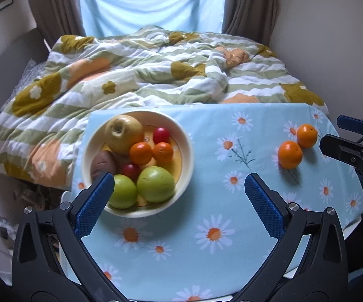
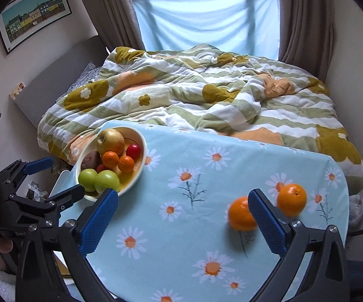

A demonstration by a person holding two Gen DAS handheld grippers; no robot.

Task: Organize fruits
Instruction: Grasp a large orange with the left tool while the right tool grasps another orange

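A cream bowl [image 1: 187, 148] stands at the table's far left. It holds a yellow apple [image 1: 124, 132], two green apples, two small oranges, two small red fruits and a brown fruit. Two oranges [image 1: 290, 154] [image 1: 306, 136] lie touching on the cloth at the right. My left gripper [image 1: 178, 181] hangs open just in front of the bowl, with nothing between its fingers. In the right wrist view my right gripper [image 2: 183, 196] is wide open above the cloth. Its right finger covers part of the nearer orange [image 2: 240, 214], and the other orange [image 2: 291, 199] lies just outside it.
The table [image 1: 206, 251] wears a light blue daisy cloth. Directly behind its far edge is a bed with a rumpled flowered quilt [image 1: 143, 75]. Brown curtains and a blue sheet hang over the window. Each gripper shows at the edge of the other's view.
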